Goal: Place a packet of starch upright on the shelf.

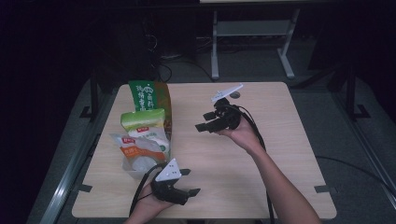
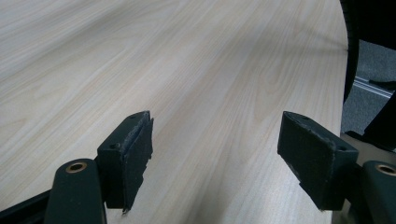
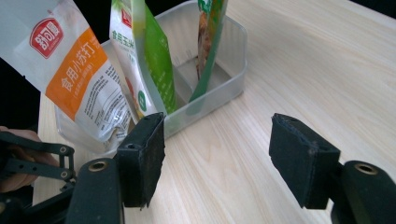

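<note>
A clear plastic bin (image 1: 133, 170) stands at the table's left and holds three upright food pouches: a dark green one (image 1: 150, 95) at the back, a light green one (image 1: 142, 122) in the middle, and a white-and-orange one (image 1: 135, 150) in front. My right gripper (image 1: 201, 121) hovers over the table's middle, pointing left at the bin, open with nothing between its jaws. In the right gripper view (image 3: 217, 163) the bin (image 3: 224, 79) lies just ahead, a little apart. My left gripper (image 1: 191, 182) rests near the front edge, open over bare wood (image 2: 215, 158).
The light wooden table (image 1: 261, 154) has rounded corners, and its right edge (image 2: 343, 93) lies beyond the left gripper's jaws. A white desk frame (image 1: 252, 42) stands on the dark floor behind. My left hand and its gripper (image 3: 32, 158) sit beside the bin.
</note>
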Demonstrator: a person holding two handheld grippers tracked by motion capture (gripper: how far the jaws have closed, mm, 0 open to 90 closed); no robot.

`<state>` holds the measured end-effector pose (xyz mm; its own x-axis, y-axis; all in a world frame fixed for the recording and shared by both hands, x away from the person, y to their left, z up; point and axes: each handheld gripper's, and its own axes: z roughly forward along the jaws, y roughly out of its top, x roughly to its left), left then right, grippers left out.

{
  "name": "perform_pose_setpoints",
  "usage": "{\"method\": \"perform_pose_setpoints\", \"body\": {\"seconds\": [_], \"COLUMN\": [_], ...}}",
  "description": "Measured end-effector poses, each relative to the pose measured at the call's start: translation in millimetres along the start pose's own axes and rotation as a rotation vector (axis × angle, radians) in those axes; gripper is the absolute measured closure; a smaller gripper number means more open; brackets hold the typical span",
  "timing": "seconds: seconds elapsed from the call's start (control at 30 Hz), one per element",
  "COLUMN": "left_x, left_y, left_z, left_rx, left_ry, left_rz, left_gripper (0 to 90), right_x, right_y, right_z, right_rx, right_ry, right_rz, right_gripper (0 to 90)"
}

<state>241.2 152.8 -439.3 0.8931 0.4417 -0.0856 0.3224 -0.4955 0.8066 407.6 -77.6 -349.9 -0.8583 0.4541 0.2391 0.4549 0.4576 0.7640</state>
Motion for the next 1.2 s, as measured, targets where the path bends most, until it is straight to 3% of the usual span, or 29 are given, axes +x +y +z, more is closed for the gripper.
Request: {"method": "perform_pose_setpoints", "body": {"seconds": [0.47, 1.2], "left_x": [2.1, 3.2], "left_y": [0.5, 0.2], "left_z": [-2.6, -1.0], "left_rx": [0.001, -0.002], "left_ry": [0.0, -0.012], "left_rz": [0.005, 0.003], "left_gripper": [26.1, 26.1], "right_x": [-5.5, -13.3], "right_y": [-7.5, -37.4], "right_z": [-13.4, -40.2], "right_rx": [-0.003, -0.027], "right_ry": [-0.015, -0.027], "right_rz": [0.016, 0.06], "right_gripper": [30.8, 29.5]}}
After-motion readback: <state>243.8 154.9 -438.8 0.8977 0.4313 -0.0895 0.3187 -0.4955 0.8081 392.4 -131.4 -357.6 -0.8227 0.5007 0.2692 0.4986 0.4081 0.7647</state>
